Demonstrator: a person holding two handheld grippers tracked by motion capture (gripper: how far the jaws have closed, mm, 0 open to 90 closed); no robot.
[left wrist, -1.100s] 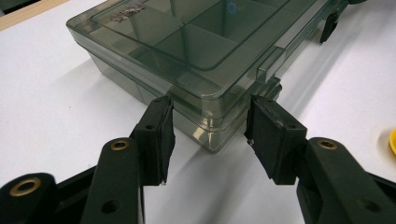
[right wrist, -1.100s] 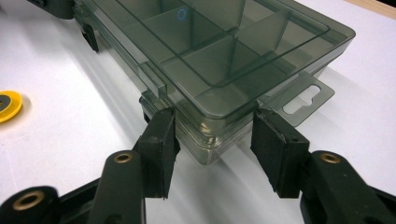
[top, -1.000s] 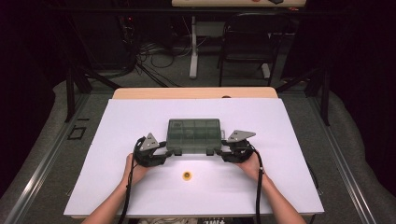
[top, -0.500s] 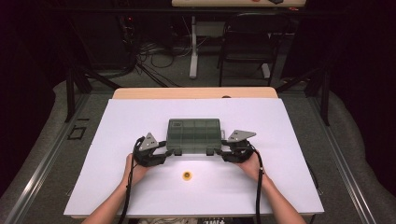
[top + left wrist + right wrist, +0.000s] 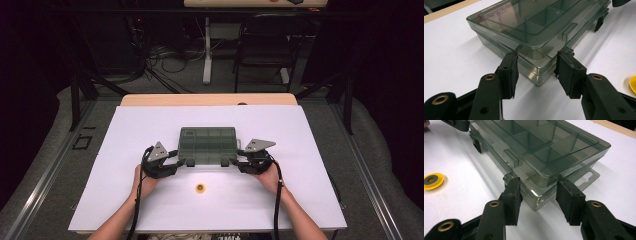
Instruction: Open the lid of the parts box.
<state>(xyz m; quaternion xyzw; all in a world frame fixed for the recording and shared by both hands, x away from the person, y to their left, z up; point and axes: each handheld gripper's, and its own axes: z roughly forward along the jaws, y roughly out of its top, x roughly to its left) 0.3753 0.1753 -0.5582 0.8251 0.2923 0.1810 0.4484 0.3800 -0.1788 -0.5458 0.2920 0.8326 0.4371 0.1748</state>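
The smoky grey see-through plastic box with little compartments (image 5: 207,145) lies flat and shut on the big white table (image 5: 310,145). Its long side runs from one claw to the other, so each claw has one near corner right in front of it.

The left claw (image 5: 536,68) has its jaws about half open, and that corner of the box pokes in between them. The right claw (image 5: 537,195) looks the same at the other corner. Both pairs of jaws have just been closing a little. The black pads (image 5: 510,72) sit right up against the box sides, but whether they press yet is hard to tell.

Both claws are equally near, one at each end – so this looks like a two-claw job, squeezing the corners to hold or lift the box.

Two dark latches (image 5: 477,145) sit on the front edge between the claws. A small round yellow ring with a grey middle (image 5: 200,188) lies nearer the person, well apart from the box. There is lots of bare table behind the box and to both sides – plenty of room.
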